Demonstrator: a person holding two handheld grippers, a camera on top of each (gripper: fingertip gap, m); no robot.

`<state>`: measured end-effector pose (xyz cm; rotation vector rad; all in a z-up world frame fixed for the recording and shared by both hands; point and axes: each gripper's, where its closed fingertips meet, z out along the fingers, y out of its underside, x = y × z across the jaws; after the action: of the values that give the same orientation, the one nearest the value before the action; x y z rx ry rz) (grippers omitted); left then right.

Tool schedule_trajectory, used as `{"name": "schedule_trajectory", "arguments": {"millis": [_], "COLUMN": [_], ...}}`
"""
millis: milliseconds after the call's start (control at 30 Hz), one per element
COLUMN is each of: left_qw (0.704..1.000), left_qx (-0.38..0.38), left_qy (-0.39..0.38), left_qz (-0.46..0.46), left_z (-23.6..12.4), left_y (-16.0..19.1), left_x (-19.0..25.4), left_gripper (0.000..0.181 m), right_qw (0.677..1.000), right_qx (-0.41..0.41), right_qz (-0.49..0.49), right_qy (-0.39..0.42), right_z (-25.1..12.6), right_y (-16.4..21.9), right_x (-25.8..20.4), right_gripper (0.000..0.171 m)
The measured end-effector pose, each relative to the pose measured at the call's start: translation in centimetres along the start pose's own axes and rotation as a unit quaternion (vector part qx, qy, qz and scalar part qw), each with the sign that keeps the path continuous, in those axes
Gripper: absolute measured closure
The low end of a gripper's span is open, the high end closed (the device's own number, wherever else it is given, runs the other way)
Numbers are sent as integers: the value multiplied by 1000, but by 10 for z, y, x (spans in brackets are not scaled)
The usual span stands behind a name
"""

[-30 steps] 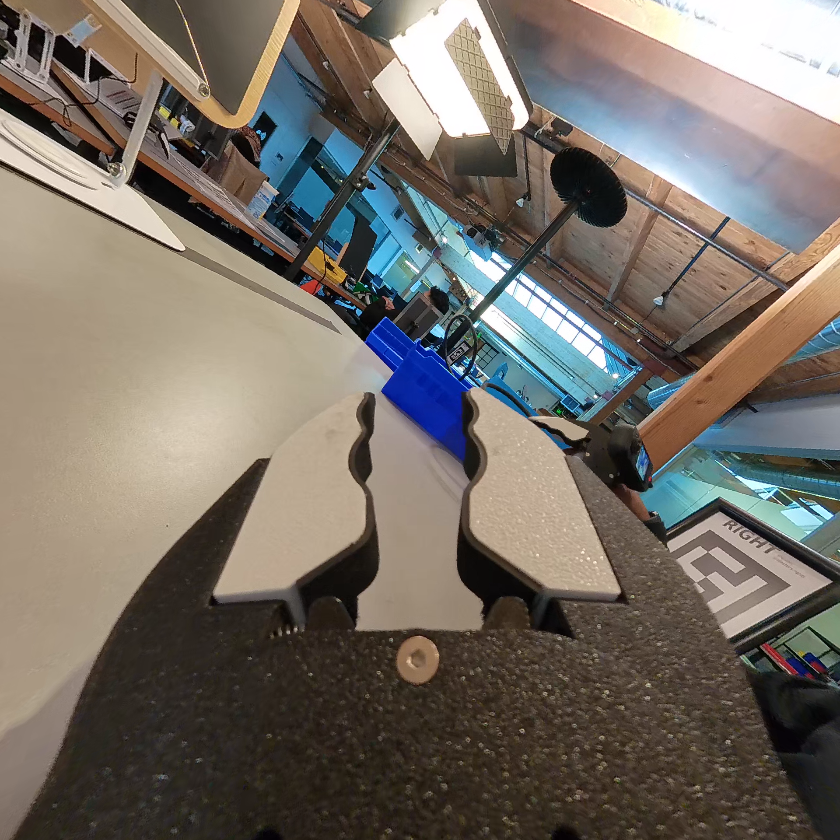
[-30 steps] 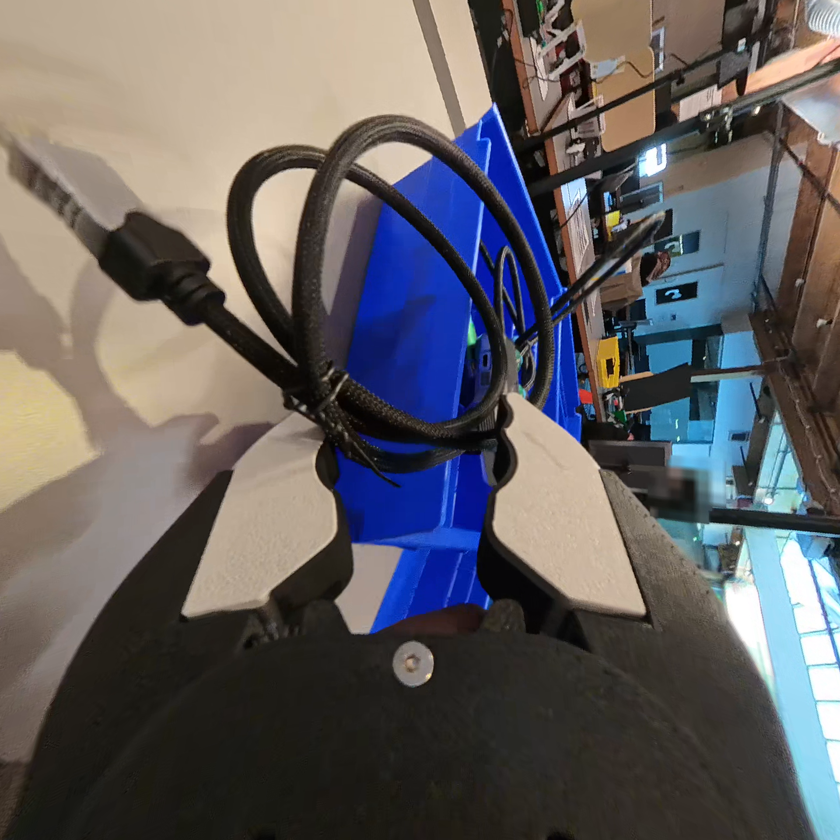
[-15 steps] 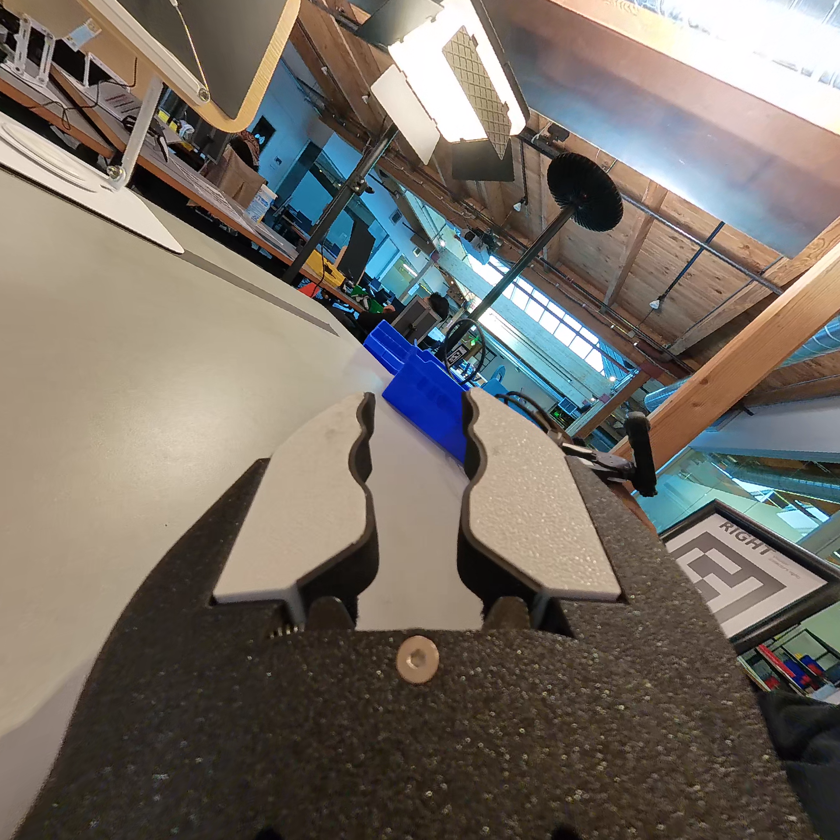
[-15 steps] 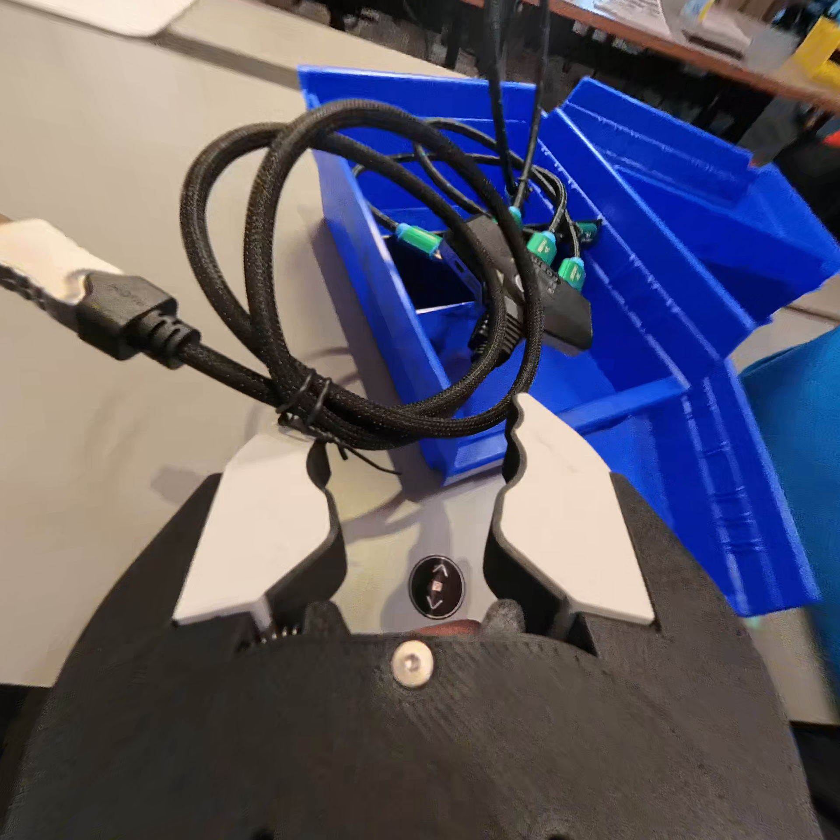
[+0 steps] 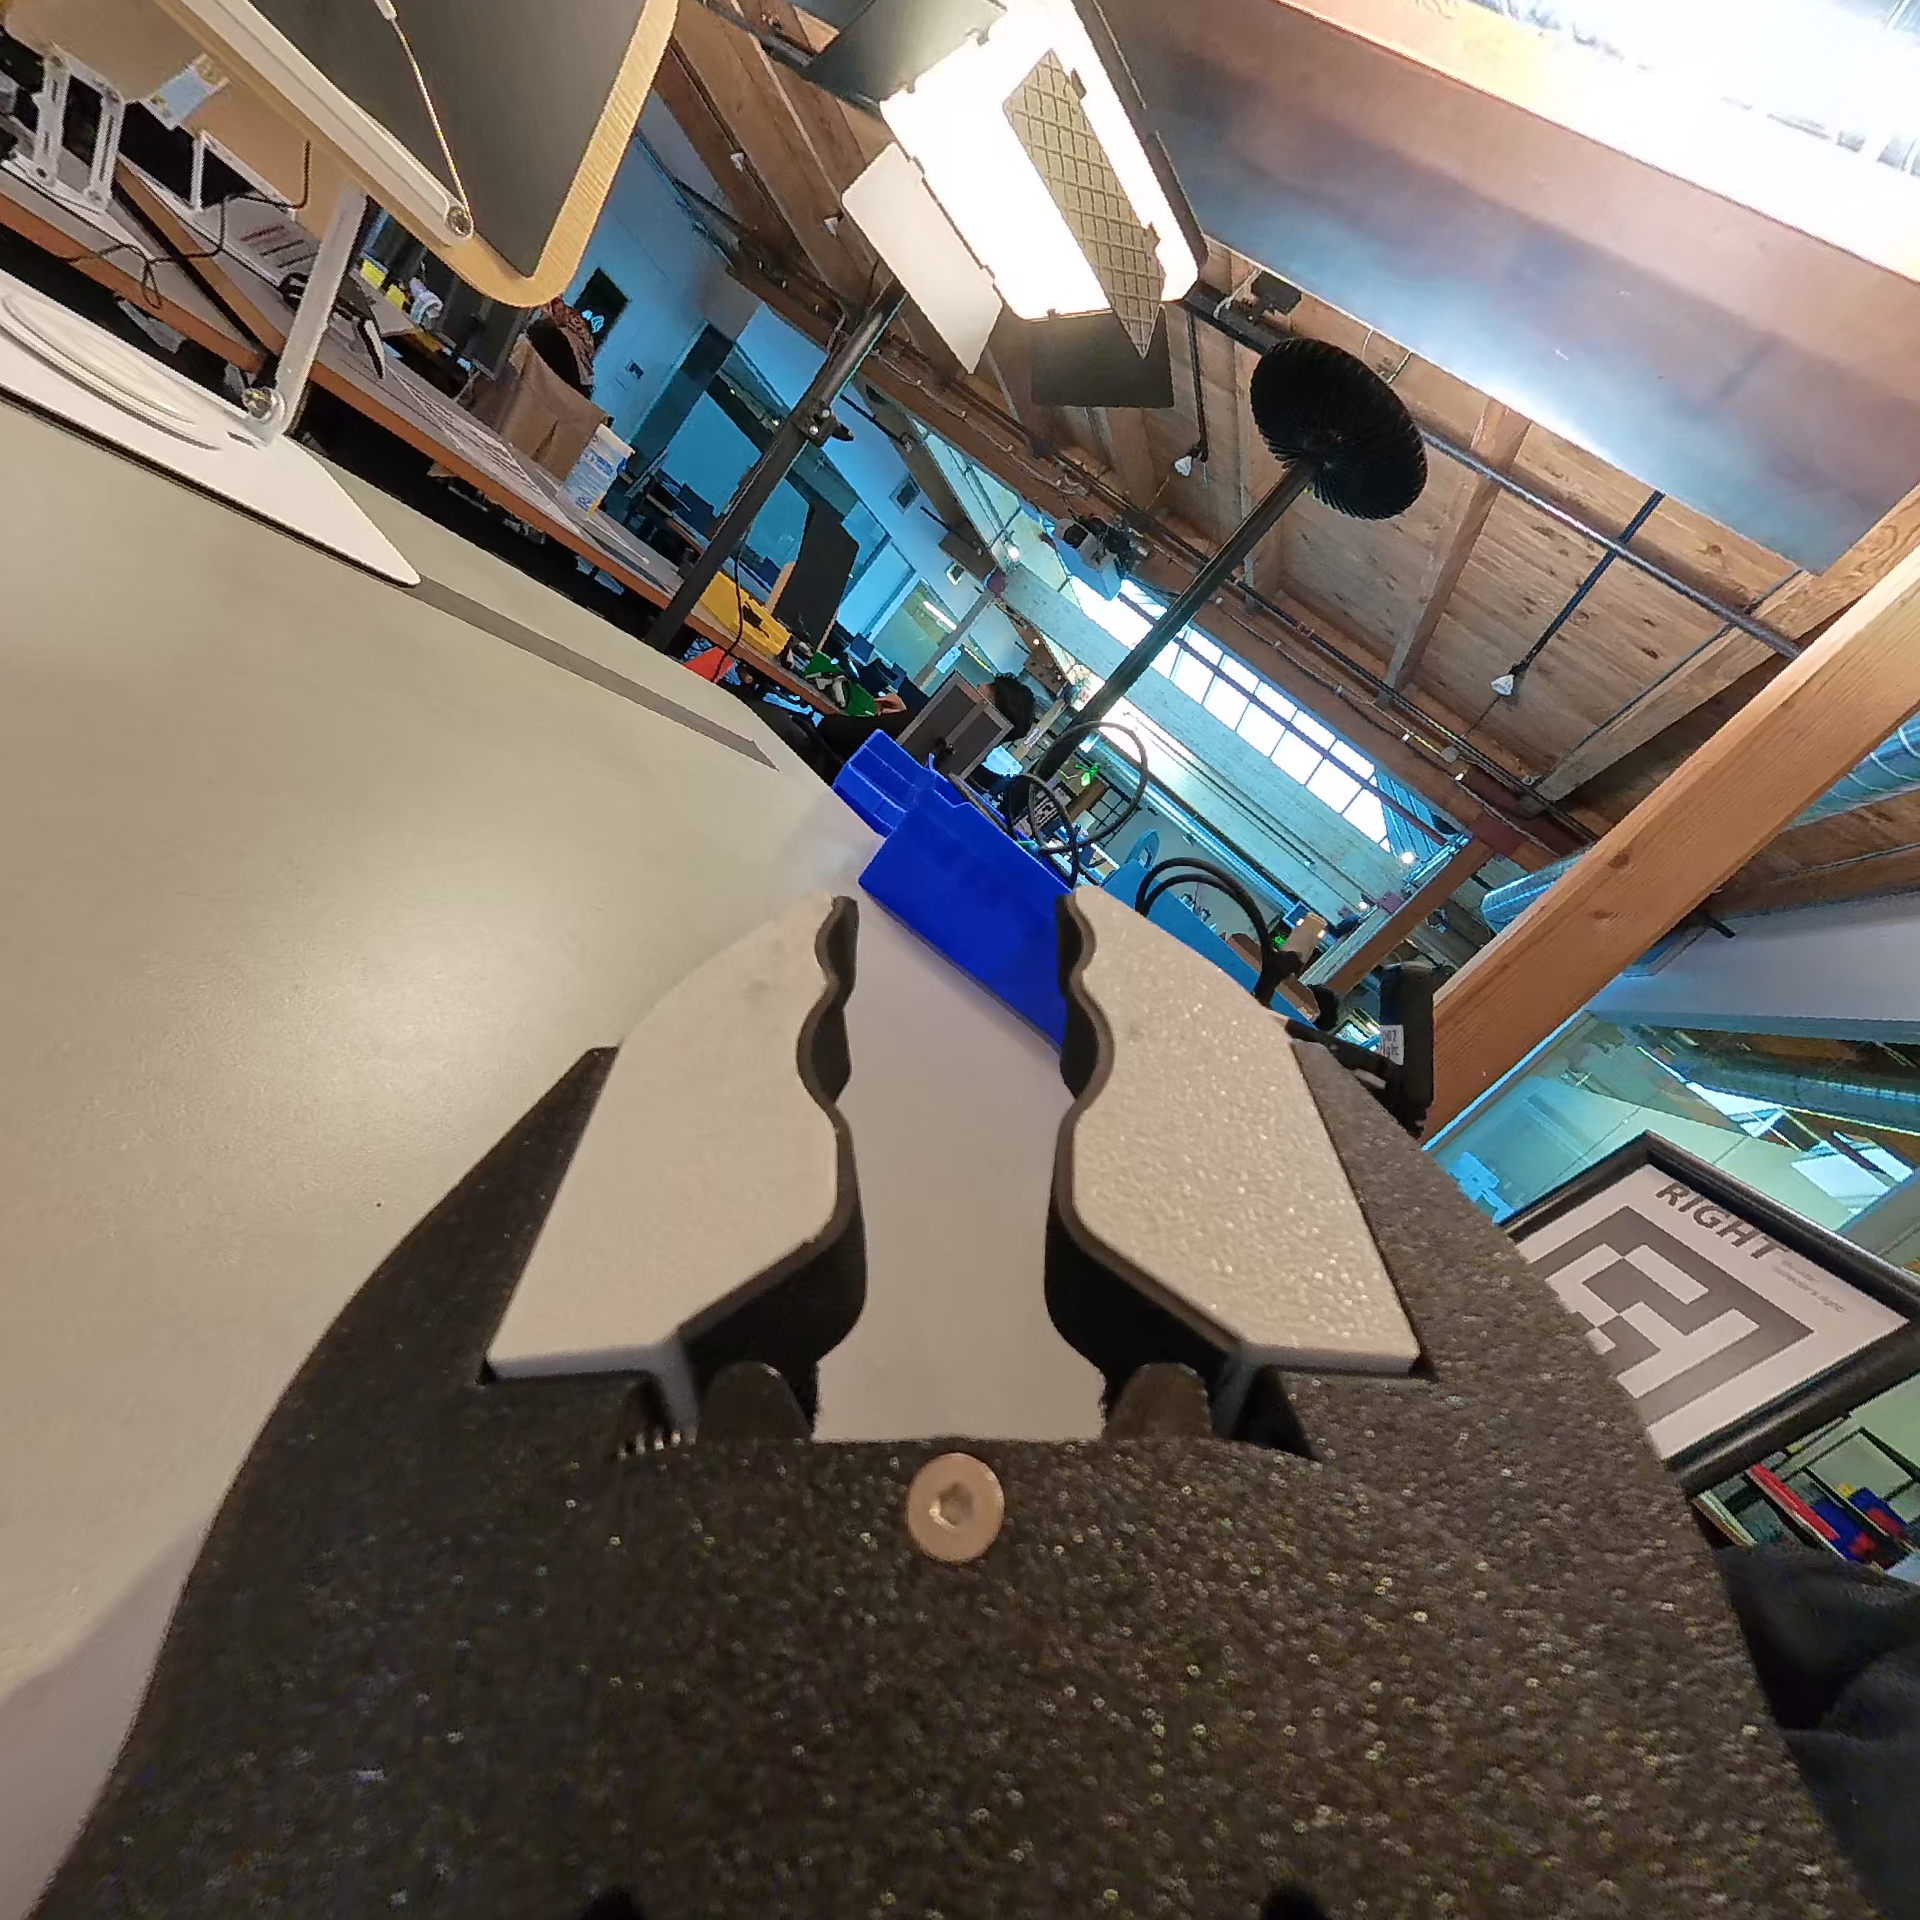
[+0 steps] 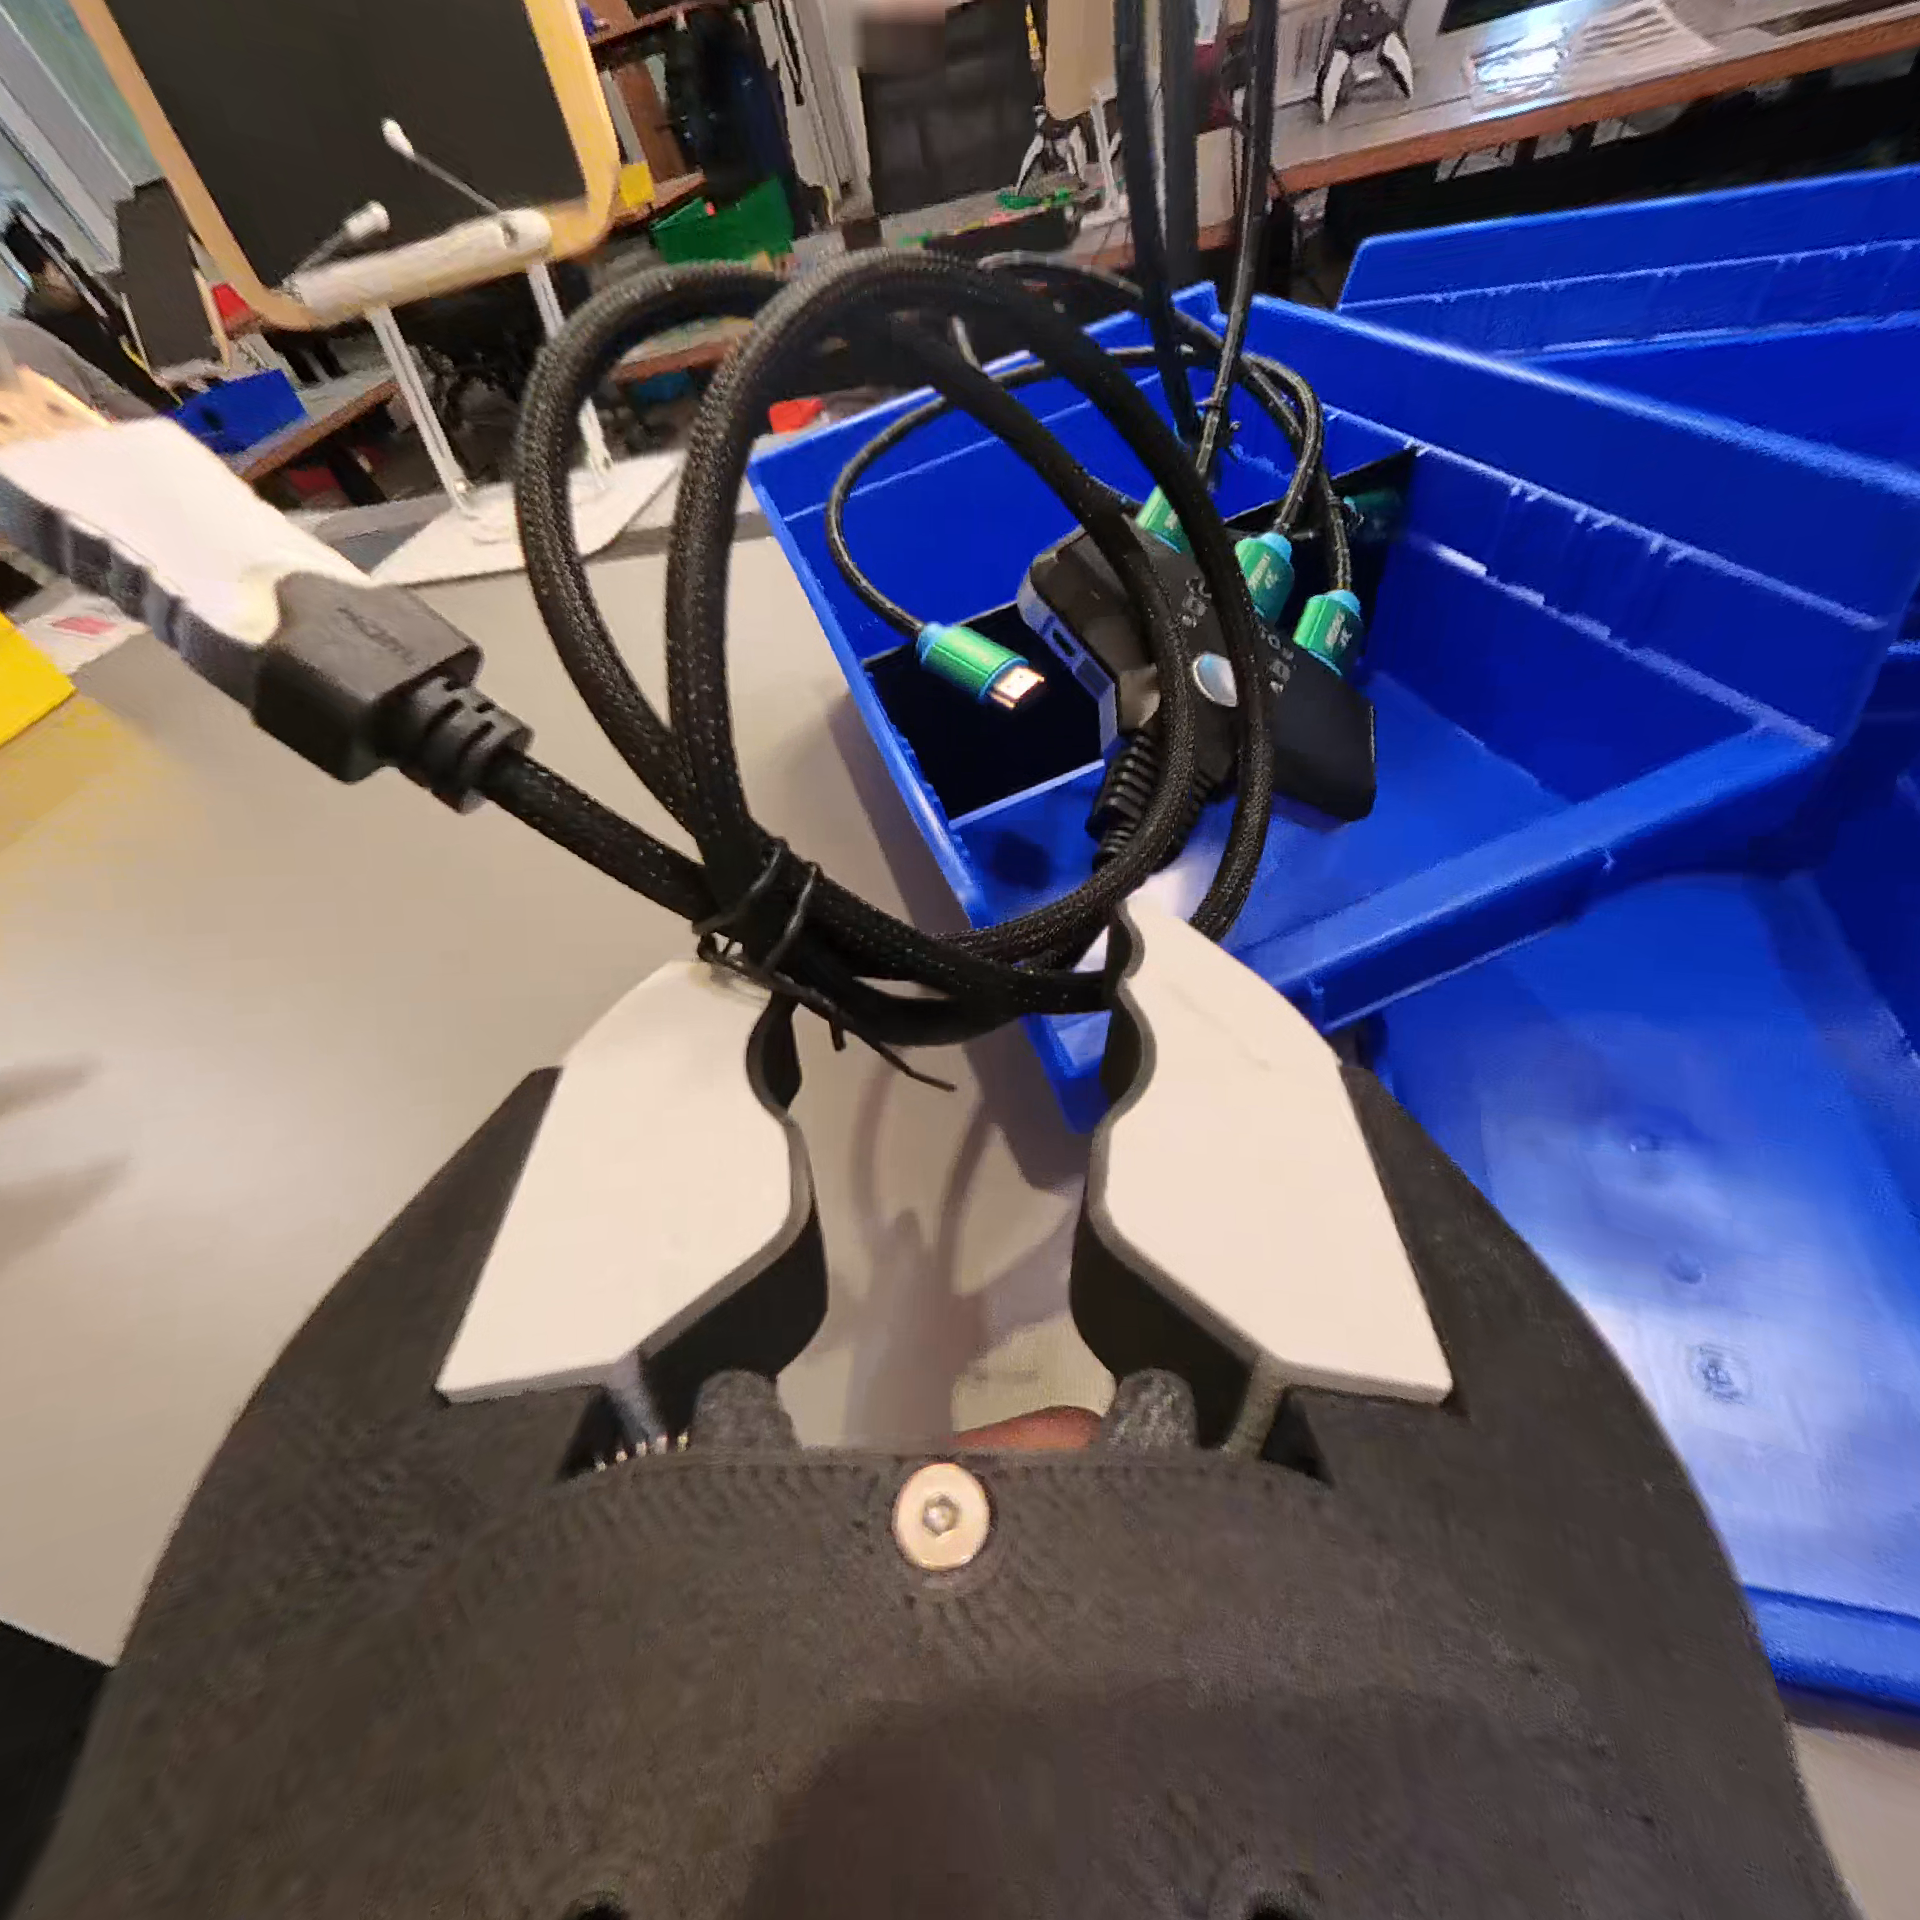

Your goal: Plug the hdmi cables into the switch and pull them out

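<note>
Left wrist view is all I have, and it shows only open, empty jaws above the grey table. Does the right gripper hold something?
Observer: Yes. The right gripper is shut on a coiled black cable, bound with a tie.
Operator: Thank you. And where is the switch? I cannot find it.
Observer: The switch lies inside the blue bin, just beyond the coil.
</note>
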<state>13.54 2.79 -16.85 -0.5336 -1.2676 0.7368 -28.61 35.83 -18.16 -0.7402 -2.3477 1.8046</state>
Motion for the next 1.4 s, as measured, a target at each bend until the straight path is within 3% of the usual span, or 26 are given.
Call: {"name": "schedule_trajectory", "arguments": {"millis": [200, 400, 667, 833, 1067, 1300, 1400], "left_qw": [1000, 1000, 1000, 994, 950, 832, 849], "left_qx": [3, 0, -8, -40, -27, 40, -10], "left_qy": [2, 6, -3, -82, -237, -451, -442], "left_qz": [-1, -1, 8, 64, 204, 321, 290], "left_z": [-1, -1, -11, -41, -115, -199, -191], "left_y": [-1, 0, 2, -7, -69, -160, -159], "left_x": [0, 2, 6, -10, -25, -60, -93], "left_gripper": [144, 144, 144, 144, 142, 136, 130], "right_qw": [988, 946, 940, 937, 936, 930, 928], "right_qx": [-69, -15, -35, -29, -9, -4, -8], "right_qz": [-123, -289, -320, -328, -336, -362, -372], "right_qy": [71, 148, 114, 118, 108, 67, 33], "right_z": [22, 28, 54, 67, 79, 87, 89], "right_y": [23, 14, 17, 12, 4, 6, 11], "right_x": [5, 3, -9, -13, -19, -43, -65], "right_gripper": [109, 121, 132, 138, 158, 161, 161]}}
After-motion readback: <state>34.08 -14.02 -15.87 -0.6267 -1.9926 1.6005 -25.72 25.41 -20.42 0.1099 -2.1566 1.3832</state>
